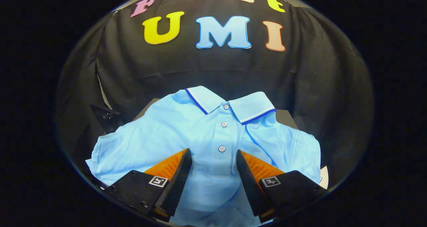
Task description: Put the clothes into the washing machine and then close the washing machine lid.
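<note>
A light blue polo shirt (186,133) lies spread face up over a dark surface, collar pointing away from me, three white buttons down its placket. My gripper (213,153) hovers over the shirt's chest, its two fingers standing apart on either side of the placket, the lowest button just ahead between them. The gripper is open and nothing is pressed between the fingers. I cannot tell whether the fingertips touch the fabric.
The shirt rests on a dark flat surface (287,115) whose corners show behind the collar. A dark bracket-like part (106,117) sticks out beyond the left sleeve. A white edge (324,177) shows past the right sleeve. Black cloth wall stands close behind.
</note>
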